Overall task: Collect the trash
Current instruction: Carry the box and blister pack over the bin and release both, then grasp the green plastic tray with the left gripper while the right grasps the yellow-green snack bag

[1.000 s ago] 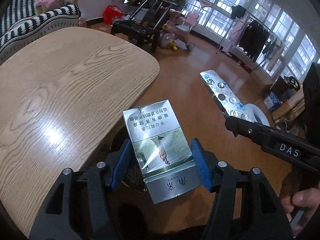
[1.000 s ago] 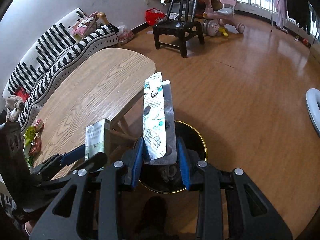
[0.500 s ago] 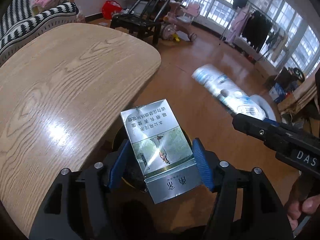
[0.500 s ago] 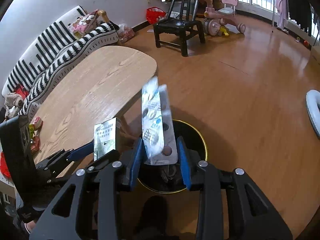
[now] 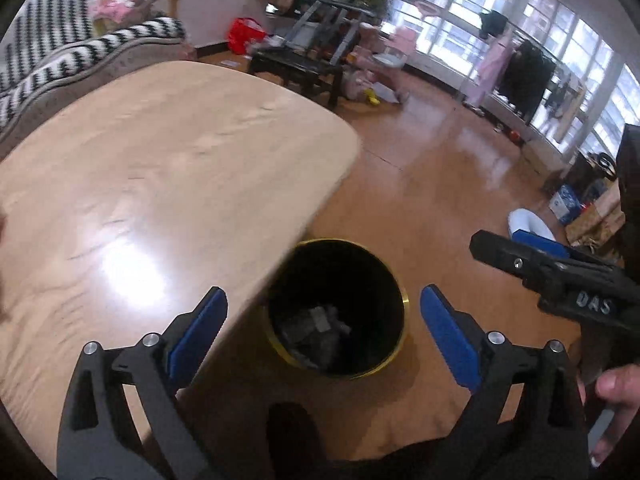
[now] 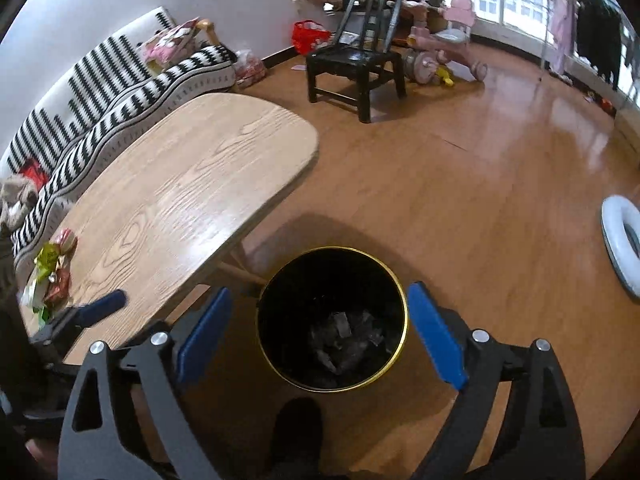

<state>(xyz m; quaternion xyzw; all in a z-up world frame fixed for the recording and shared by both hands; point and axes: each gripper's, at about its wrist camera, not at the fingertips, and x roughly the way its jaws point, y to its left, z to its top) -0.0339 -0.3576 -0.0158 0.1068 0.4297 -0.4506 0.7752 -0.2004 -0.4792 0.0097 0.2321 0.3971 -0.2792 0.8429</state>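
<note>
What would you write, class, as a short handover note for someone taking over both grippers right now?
Left gripper: open, empty, above the bin.
Right gripper: open, empty, also over the bin.
Bin: black with gold rim, on the floor at the table edge; crumpled trash lies at its bottom.
Done: nothing is left in either gripper.
Left: colourful wrappers sit at the table's near-left end; collect and bin them.

daylight enters from the windows (image 5: pixel 500 36), glare patches sit on the table (image 5: pixel 128 272) and floor (image 6: pixel 560 128), the left wrist view is motion-blurred, and fisheye distortion with dark vignetting bends both frames' edges.
</note>
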